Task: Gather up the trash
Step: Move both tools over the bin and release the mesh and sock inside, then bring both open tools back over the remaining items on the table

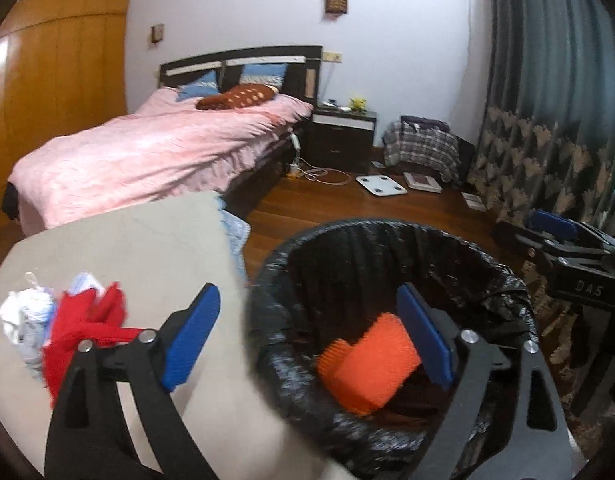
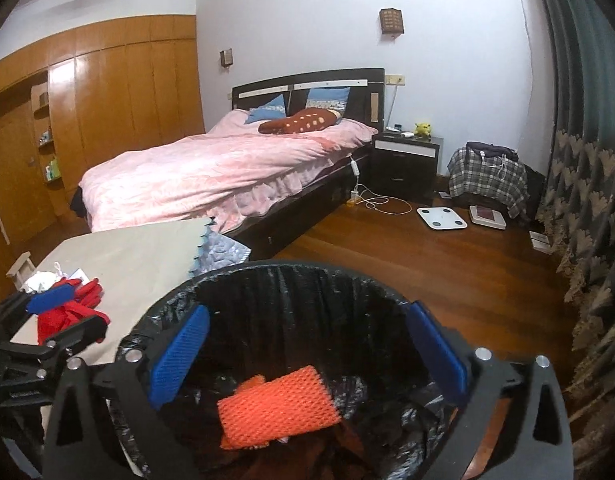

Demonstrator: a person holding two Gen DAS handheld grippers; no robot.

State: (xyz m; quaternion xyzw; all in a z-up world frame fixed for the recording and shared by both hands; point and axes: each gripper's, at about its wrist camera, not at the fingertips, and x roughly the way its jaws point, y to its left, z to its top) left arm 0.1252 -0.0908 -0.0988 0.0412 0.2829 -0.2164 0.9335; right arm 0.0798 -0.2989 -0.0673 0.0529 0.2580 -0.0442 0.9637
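Orange foam netting (image 2: 277, 406) lies inside black-lined bin (image 1: 387, 240) | your left claw (image 1: 307, 336) and right claw (image 2: 307, 354) both released, empty | red and white scraps (image 1: 83, 320) remain on desk (image 1: 147, 232), left of bin

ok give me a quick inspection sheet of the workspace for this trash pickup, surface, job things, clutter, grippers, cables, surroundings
surface: beige table top, mostly bare, beside the bin
job's things: bin with black liner; orange foam net lying inside it; red item and white crumpled scraps on the table near its left edge
clutter: white scale, a second flat device and a small box on the wooden floor
grippers: left gripper open, straddling the bin rim, nothing between the pads; right gripper open over the bin mouth, empty
cables: white cable coiled on the floor by the bed
surroundings: bed with pink cover, nightstand, wooden wardrobe, curtain
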